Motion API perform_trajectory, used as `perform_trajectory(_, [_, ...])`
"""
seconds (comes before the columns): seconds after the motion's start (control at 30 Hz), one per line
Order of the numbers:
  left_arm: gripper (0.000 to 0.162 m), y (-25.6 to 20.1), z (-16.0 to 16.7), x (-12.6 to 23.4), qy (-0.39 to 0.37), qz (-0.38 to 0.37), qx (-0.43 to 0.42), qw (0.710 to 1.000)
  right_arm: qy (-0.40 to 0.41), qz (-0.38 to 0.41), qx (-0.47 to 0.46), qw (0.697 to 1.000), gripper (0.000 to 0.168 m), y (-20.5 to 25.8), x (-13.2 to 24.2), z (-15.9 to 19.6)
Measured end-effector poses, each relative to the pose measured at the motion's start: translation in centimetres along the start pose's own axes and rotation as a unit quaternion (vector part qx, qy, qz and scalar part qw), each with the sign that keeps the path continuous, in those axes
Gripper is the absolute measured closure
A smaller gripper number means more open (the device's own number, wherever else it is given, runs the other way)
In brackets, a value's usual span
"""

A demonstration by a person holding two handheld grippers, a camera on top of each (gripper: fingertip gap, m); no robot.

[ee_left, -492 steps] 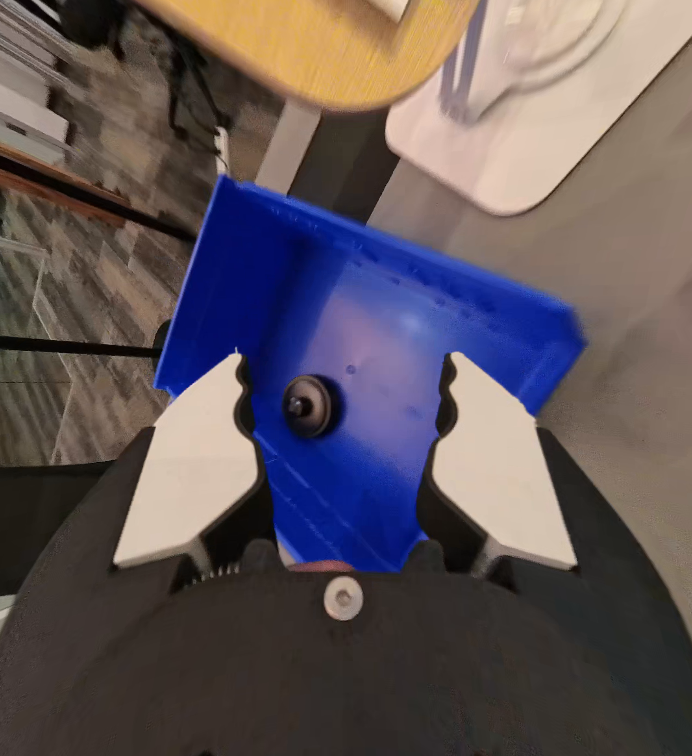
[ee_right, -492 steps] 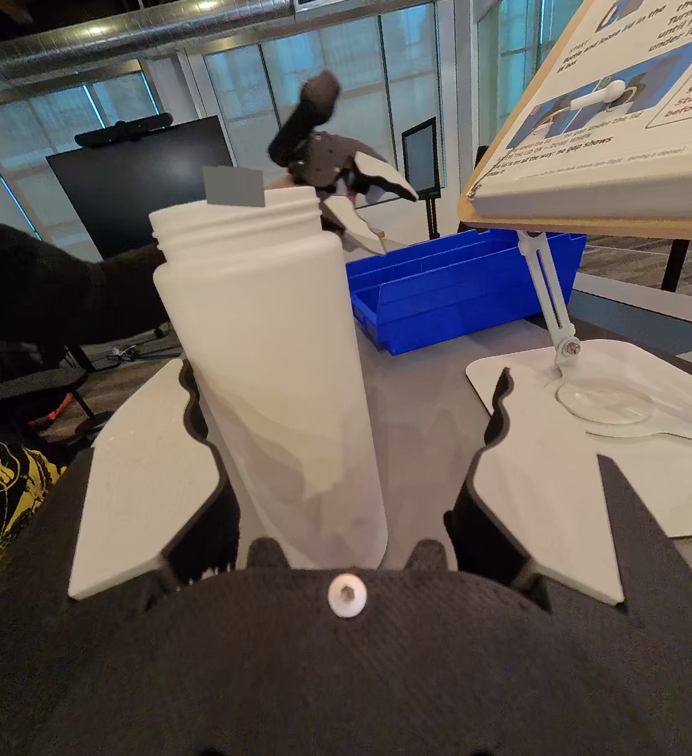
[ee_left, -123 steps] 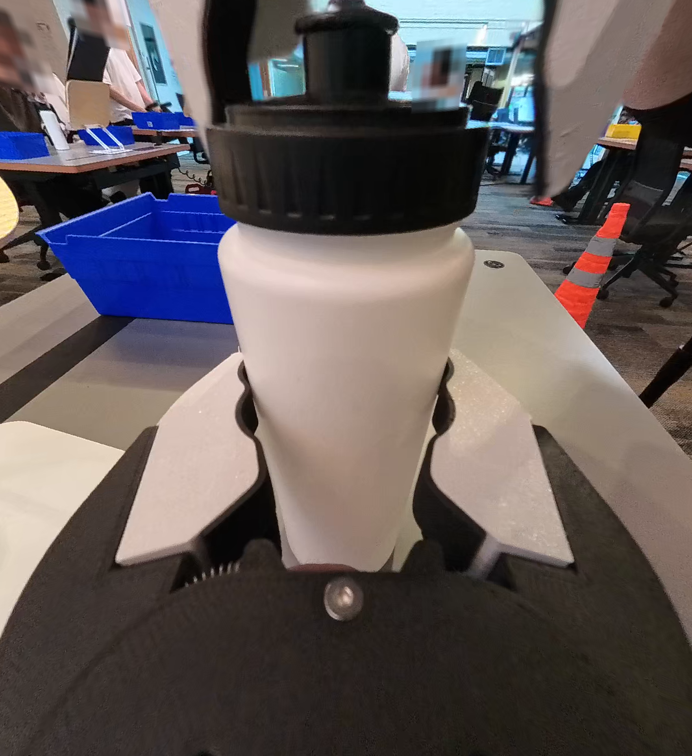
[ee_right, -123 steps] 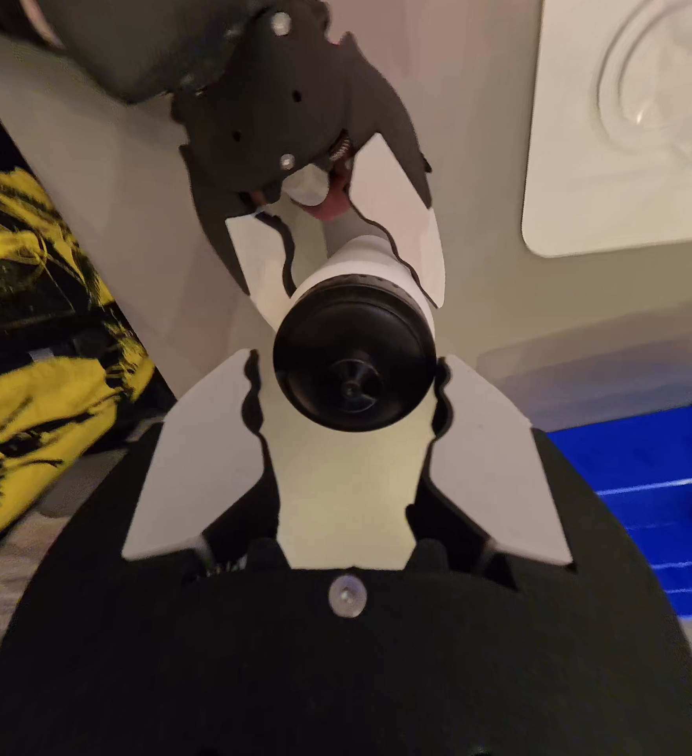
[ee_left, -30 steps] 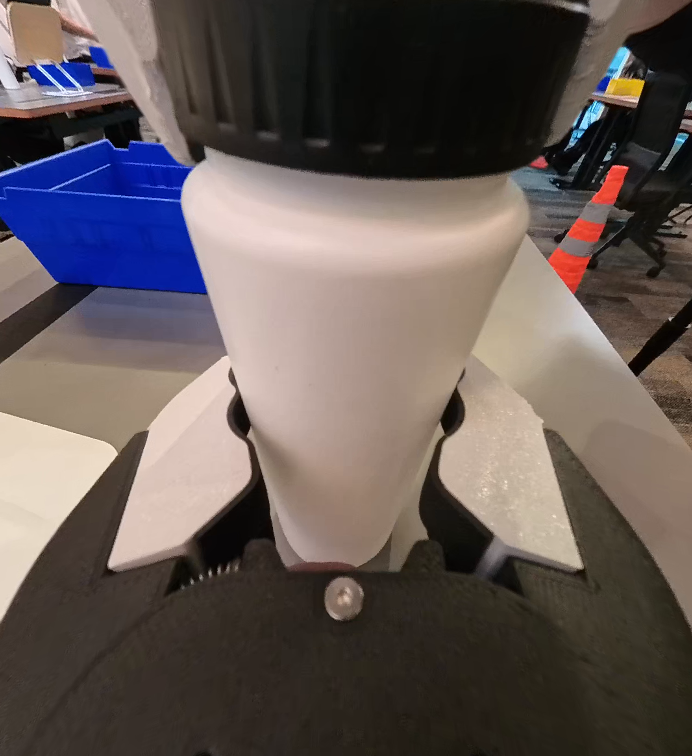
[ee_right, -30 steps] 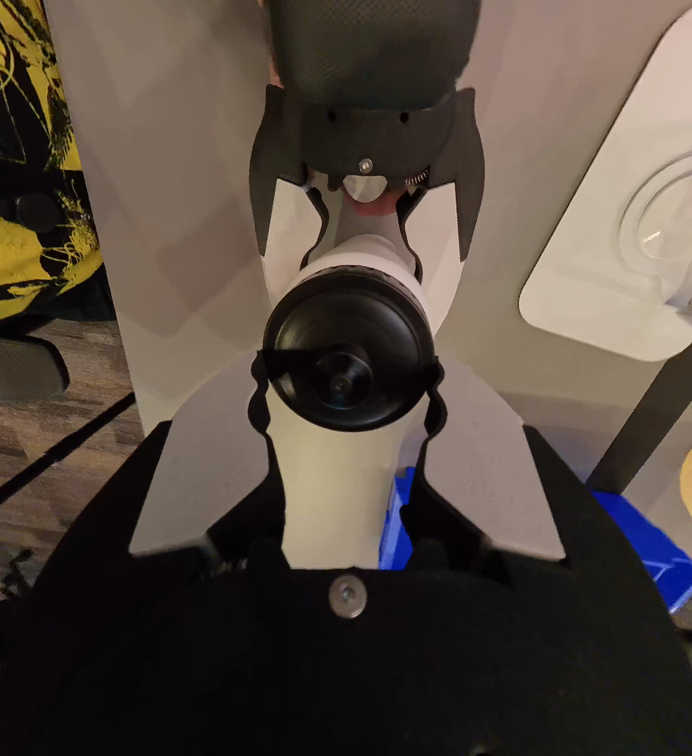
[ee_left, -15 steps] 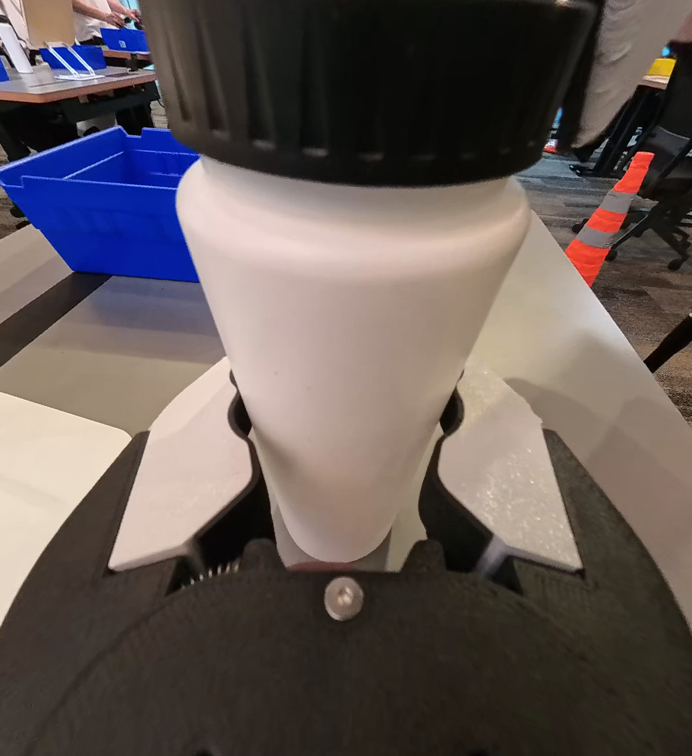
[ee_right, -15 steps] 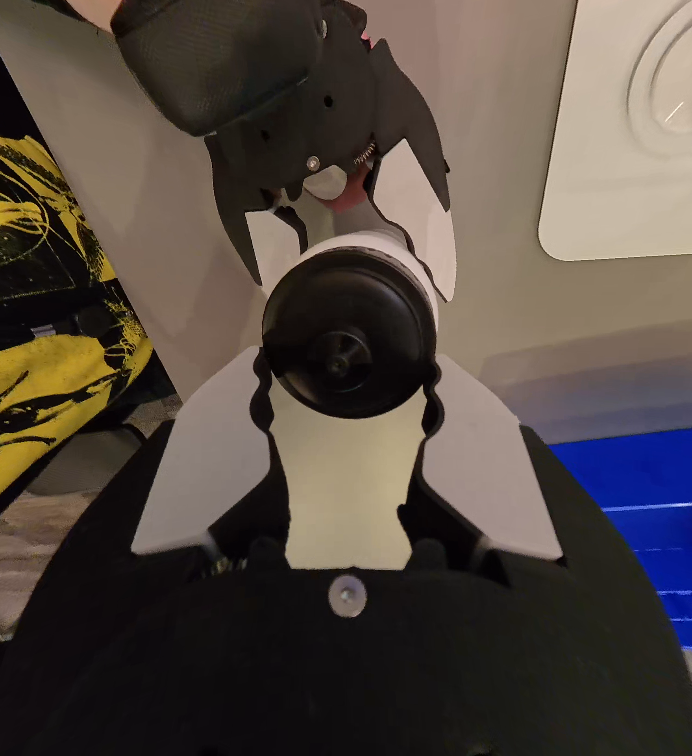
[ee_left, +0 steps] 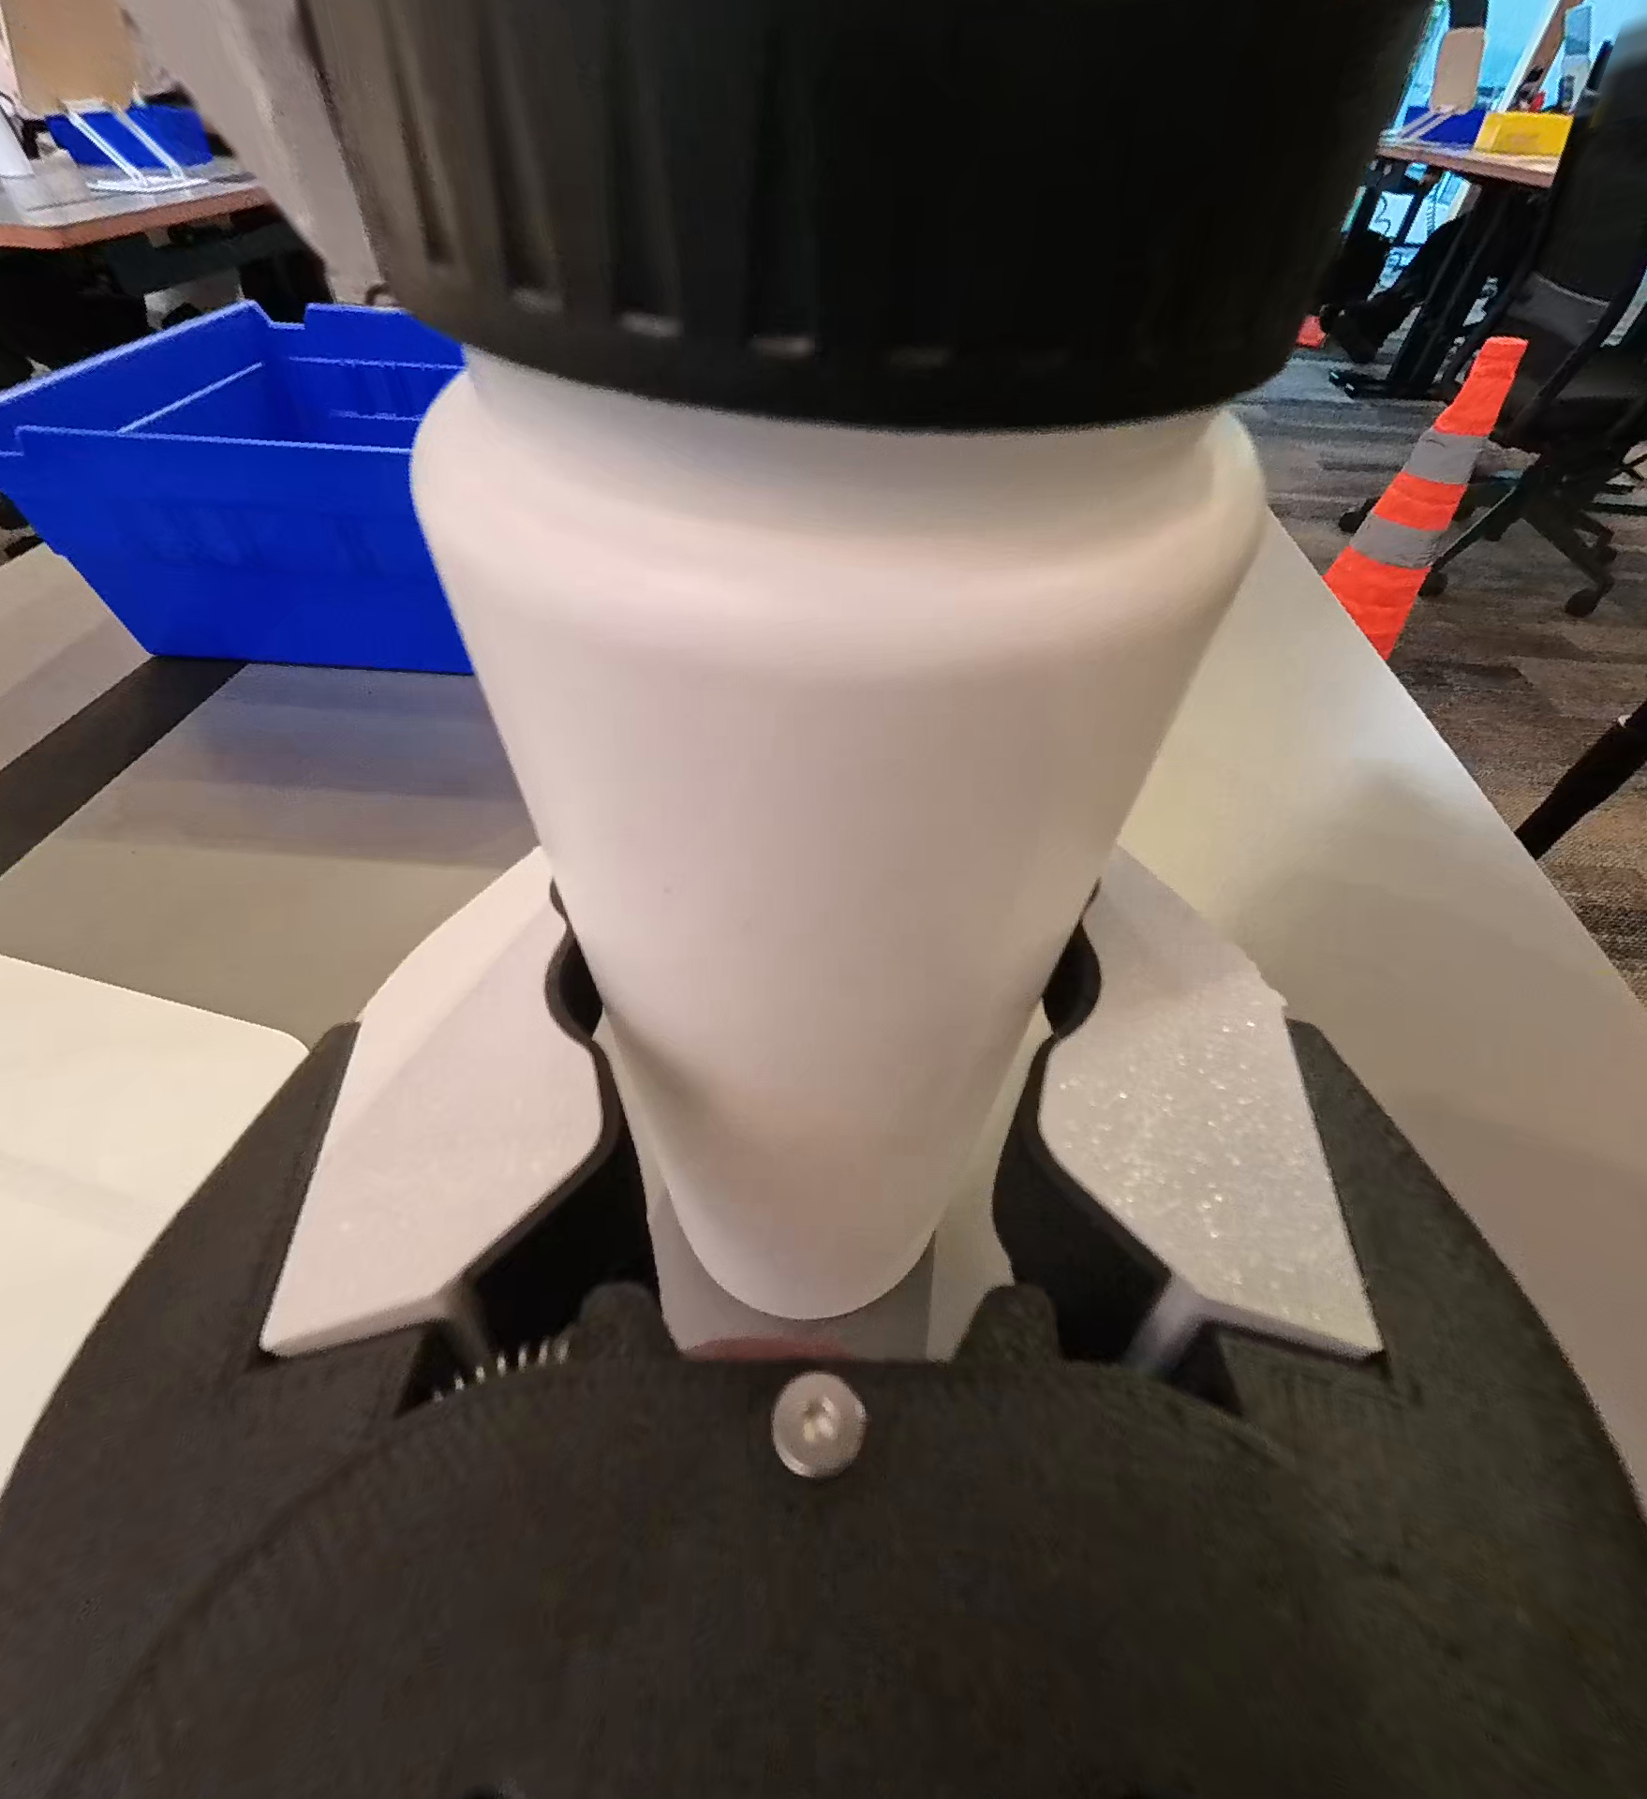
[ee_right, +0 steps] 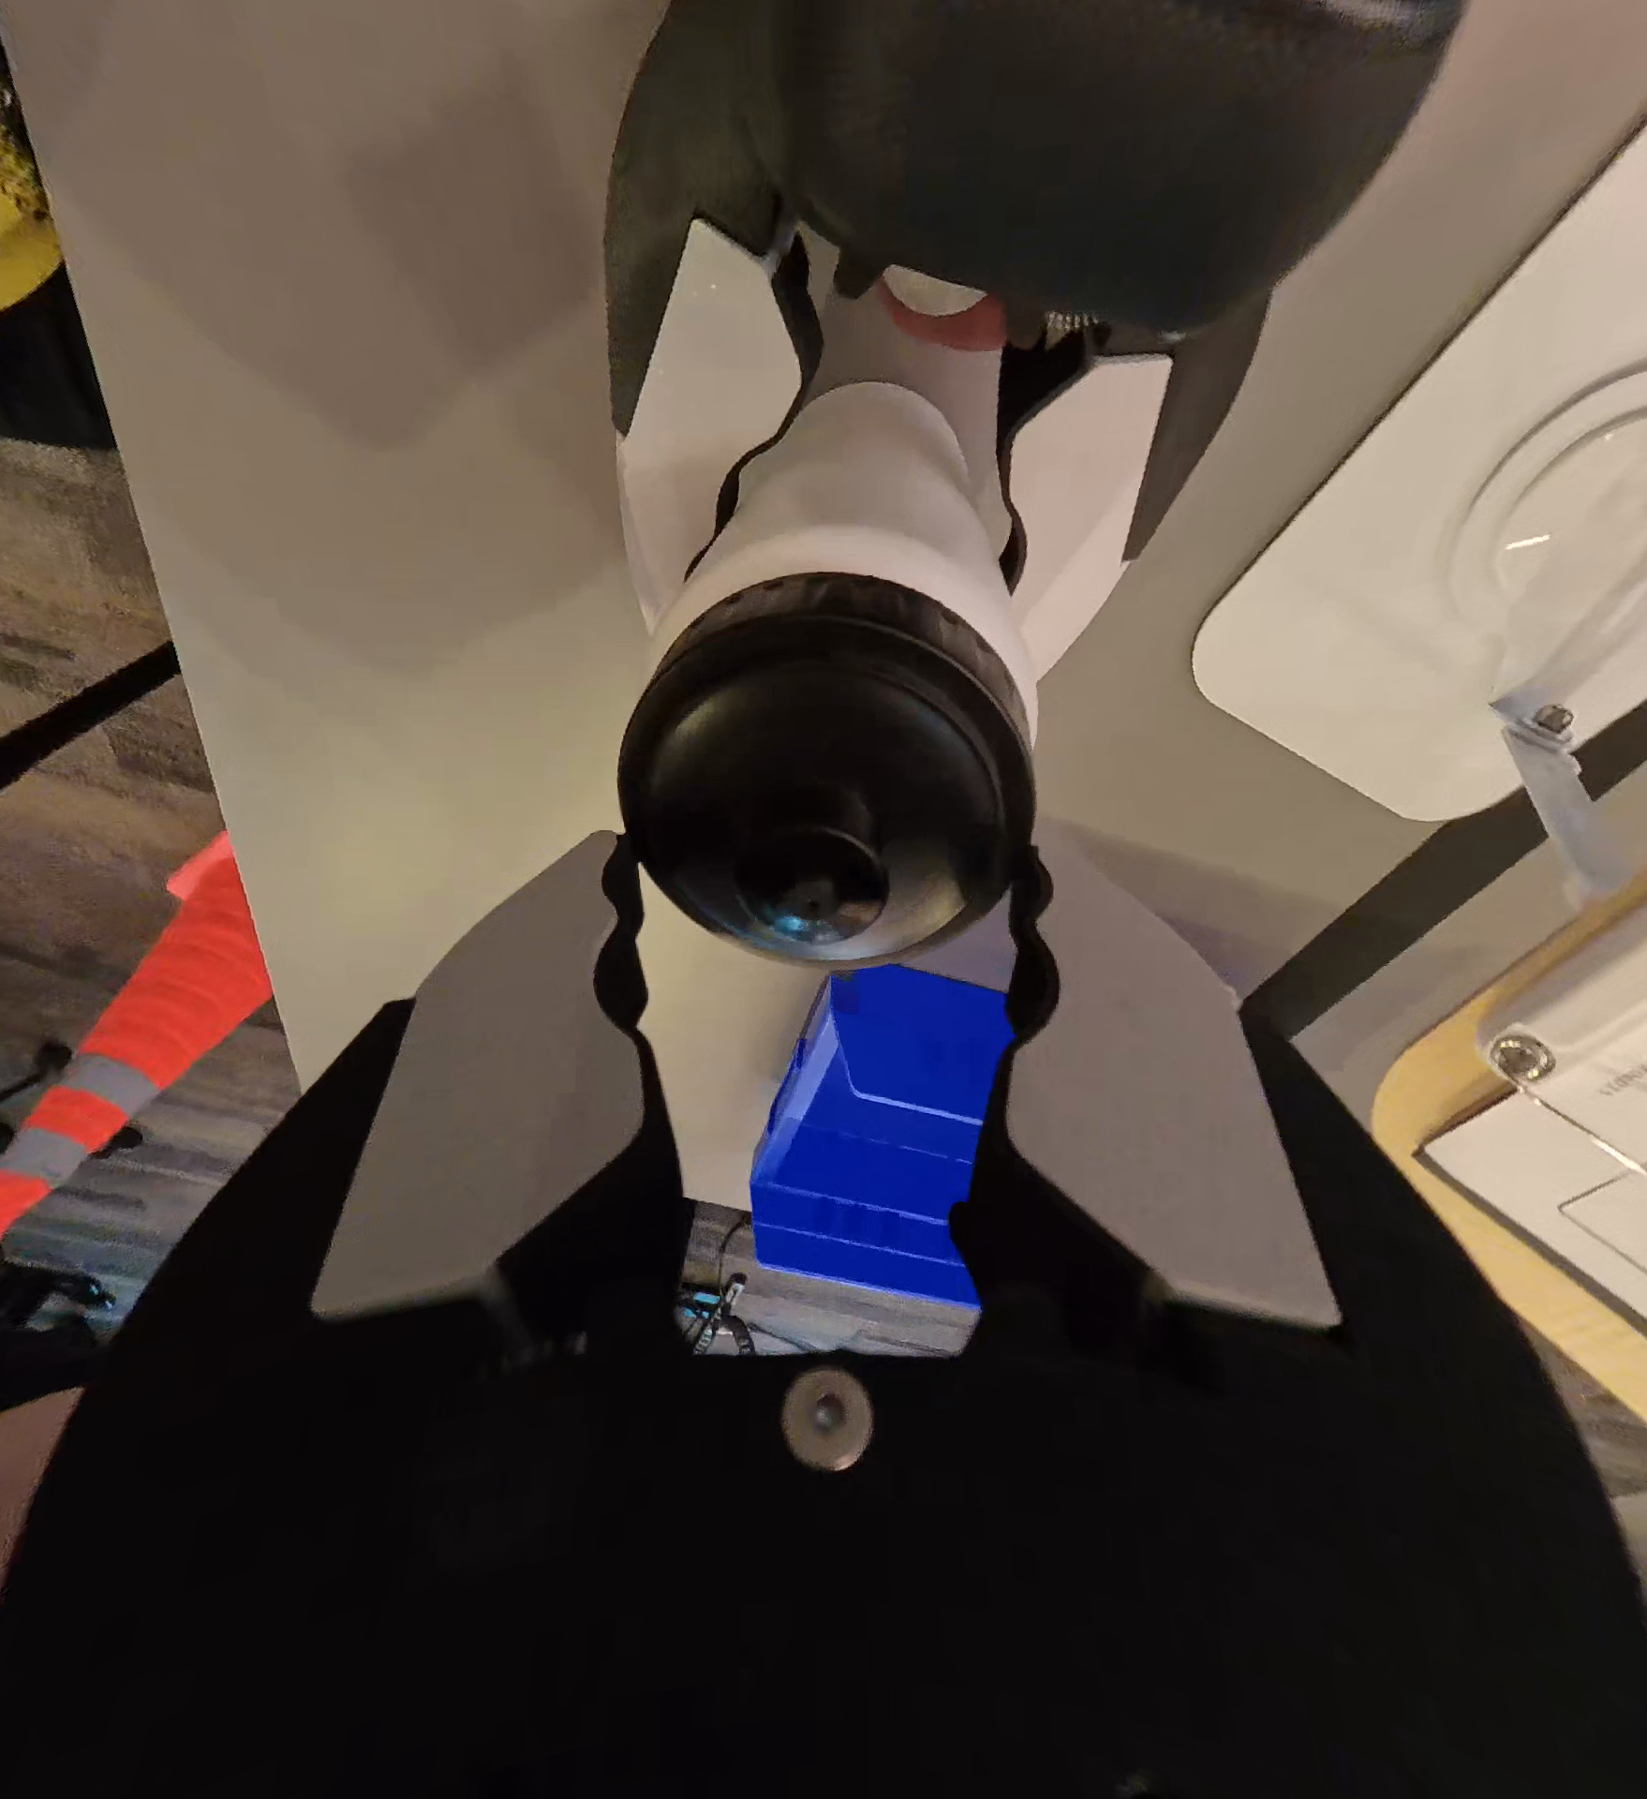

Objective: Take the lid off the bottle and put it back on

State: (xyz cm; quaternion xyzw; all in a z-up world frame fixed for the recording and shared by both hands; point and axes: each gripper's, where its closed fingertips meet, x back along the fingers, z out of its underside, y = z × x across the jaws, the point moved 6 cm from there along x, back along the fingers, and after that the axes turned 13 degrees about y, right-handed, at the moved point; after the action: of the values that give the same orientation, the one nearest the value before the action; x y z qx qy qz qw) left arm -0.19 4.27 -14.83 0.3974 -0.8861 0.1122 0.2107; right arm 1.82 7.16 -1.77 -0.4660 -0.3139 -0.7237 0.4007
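Screwing the lid back on, nearly done

Black ribbed lid sits on the white bottle, no gap visible. Left gripper pinches the bottle low, held above the table. Right gripper has its jaws at the lid's sides, probably for final tightening; can't tell if it's clamped.

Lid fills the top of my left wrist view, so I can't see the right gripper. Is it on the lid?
Observer: Yes. In the right wrist view the right gripper has its fingertips against both sides of the black lid.
Operator: Deep grip, or only the tips?
Observer: Only the tips; most of the lid lies beyond them.
Operator: Anything covering the spout?
Observer: No, the centre spout is uncovered and faces the camera.
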Motion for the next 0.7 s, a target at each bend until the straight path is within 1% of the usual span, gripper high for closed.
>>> perform_trajectory(0.07, [0.071,-0.08,-0.05,-0.12,0.001,0.0,-0.002,1.0,-0.024,0.01,-0.006,1.0,0.092,0.13,0.46,-0.06])
perform_trajectory(0.1, [0.071,-0.08,-0.06,-0.13,0.0,0.0,-0.002,1.0,-0.039,0.007,-0.014,0.999,0.093,0.13,0.58,-0.23])
perform_trajectory(0.13, [0.071,-0.06,-0.06,-0.14,0.0,0.001,-0.001,1.0,-0.04,-0.001,-0.022,0.999,0.096,0.13,0.39,-0.3])
perform_trajectory(0.2, [0.071,0.01,-0.03,-0.05,-0.001,0.0,0.001,1.0,-0.048,-0.012,-0.043,0.998,0.095,0.03,0.17,-0.35])
perform_trajectory(0.33, [0.071,0.25,-0.01,0.09,-0.003,-0.001,0.011,1.0,-0.094,-0.067,-0.162,0.98,0.095,-0.36,0.11,-0.12])
perform_trajectory(0.4, [0.071,0.4,-0.04,0.05,-0.006,0.0,0.018,1.0,-0.107,-0.095,-0.255,0.956,0.095,-0.38,0.04,0.03])
perform_trajectory(0.47, [0.071,0.34,0.01,0.12,-0.006,0.001,0.013,1.0,-0.124,-0.095,-0.301,0.941,0.095,-0.06,0.02,-0.09])
perform_trajectory(0.53, [0.071,0.18,-0.03,-0.04,0.0,-0.005,0.005,1.0,-0.118,-0.089,-0.291,0.945,0.095,0.27,-0.09,-0.01])
perform_trajectory(0.6, [0.071,-0.15,-0.11,-0.23,0.002,-0.001,-0.002,1.0,-0.109,-0.065,-0.23,0.965,0.094,0.36,-0.02,-0.08])
perform_trajectory(0.67, [0.071,-0.21,-0.11,-0.23,0.002,-0.001,-0.003,1.0,-0.09,-0.016,-0.176,0.98,0.082,0.17,0.12,0.05])
perform_trajectory(0.7, [0.071,-0.2,-0.12,-0.23,0.003,-0.001,-0.003,1.0,-0.083,-0.004,-0.149,0.985,0.082,0.19,0.24,0.09])
